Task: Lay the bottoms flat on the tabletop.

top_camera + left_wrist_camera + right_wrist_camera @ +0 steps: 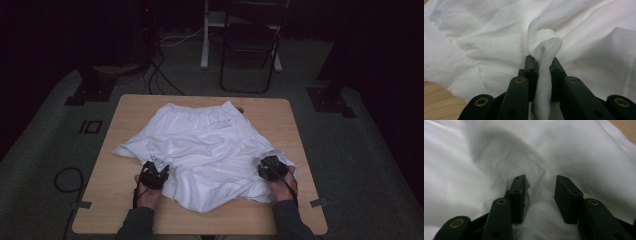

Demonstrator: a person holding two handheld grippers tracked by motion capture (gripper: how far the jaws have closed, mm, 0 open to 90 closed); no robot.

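Two grippers sit at the near edge of a white garment point(202, 145) spread rumpled across the middle of a wooden table point(135, 112), and every place below is told from that garment. At its near left corner, the left gripper point(159, 172) is clenched on a fold of the cloth: in the left gripper view point(545, 62) a thick ridge of white fabric stands pinched between the two black jaws and bulges out above their tips. At the garment's near right corner, the right gripper point(267, 167) rests on the cloth with its jaws apart; in the right gripper view point(540, 182) a soft hump of fabric lies in the gap between them, near the left jaw, but the pads are not pressing it, so nothing is grasped there. Each gripper is held by a hand coming in from the near side of the table, with dark sleeves behind. Past the grippers the garment runs in loose creases toward its gathered waistband point(200, 111), which lies along its far edge. Beyond the garment and the table's far edge, a dark folding chair point(248, 47) stands on the grey floor, and black cables point(157, 75) trail to the far left.
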